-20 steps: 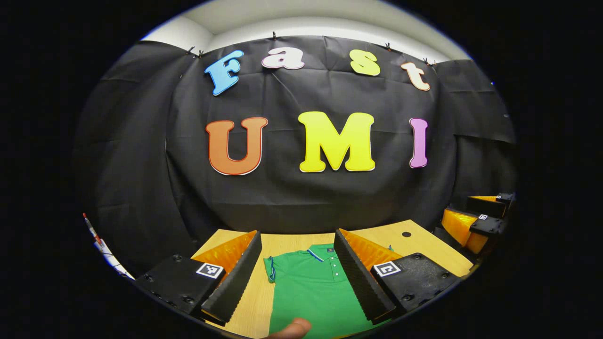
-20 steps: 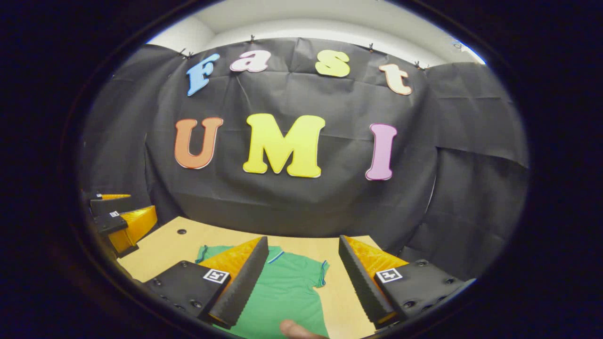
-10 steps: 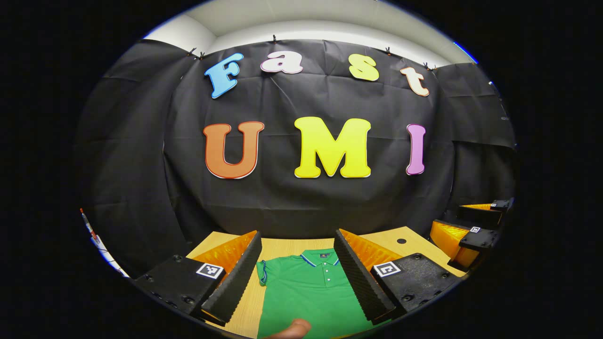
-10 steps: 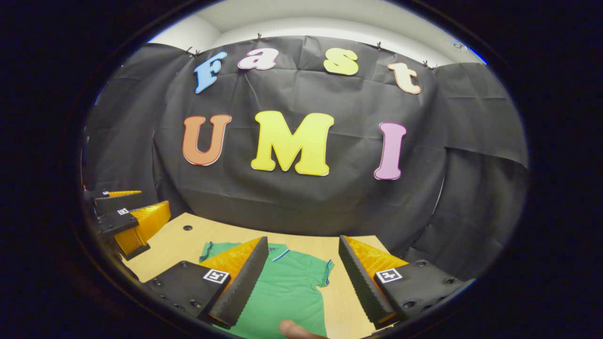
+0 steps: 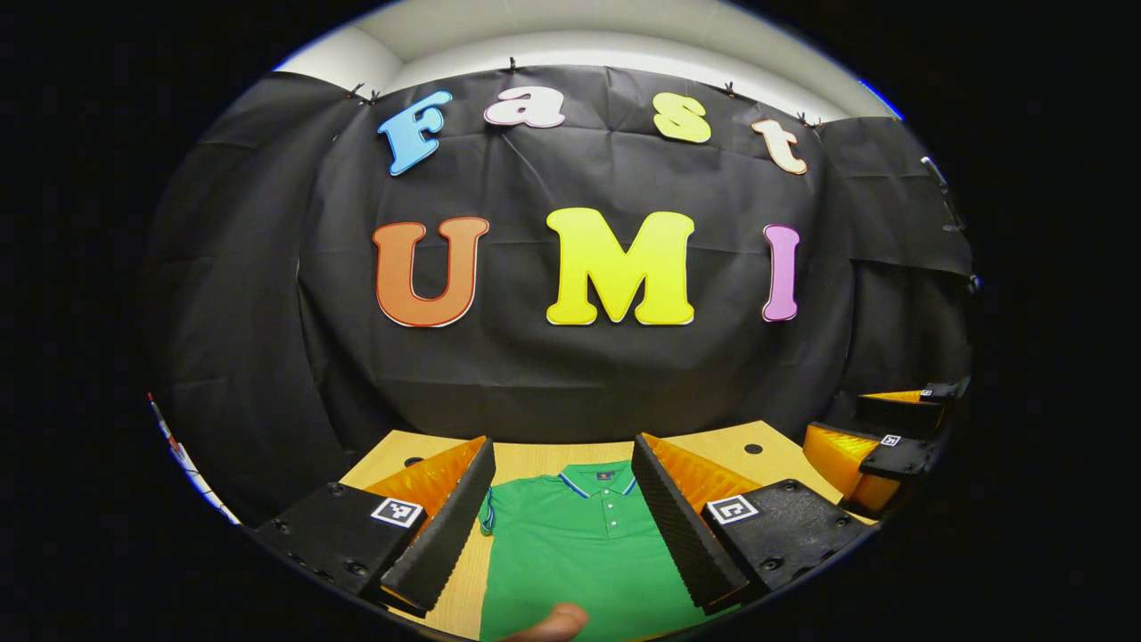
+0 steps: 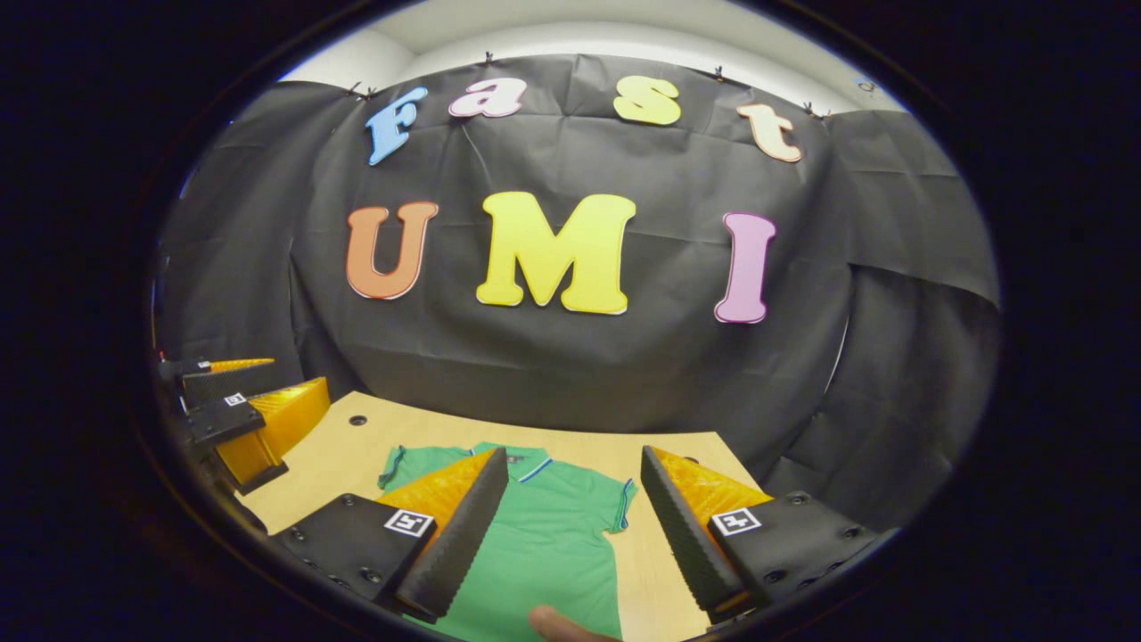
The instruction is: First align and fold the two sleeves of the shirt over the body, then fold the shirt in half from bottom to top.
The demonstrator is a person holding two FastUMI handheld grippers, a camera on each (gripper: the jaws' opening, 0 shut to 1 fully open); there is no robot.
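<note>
Left claw stands with its two fingers spread wide and nothing between them, held above the near part of the wooden surface. Directly ahead of it and between its fingers lies the green shirt, flat and face up, its collar at the far end with a small row of buttons below it. One short sleeve lies just beside the claw's left finger, unfolded. A fingertip of the person shows at the very bottom, over the shirt. Far off to this claw's right, near the surface's edge, the right claw is seen from the side.

In the right gripper view, the right claw is likewise wide apart and holds nothing. The shirt lies ahead and slightly to its left, partly behind its left finger; the shirt's other short sleeve lies spread out between the fingers, not folded over the body. Bare surface shows beside the right finger. Well off to this claw's left sits the left claw, above the surface's edge near a small round hole in the wood.
</note>
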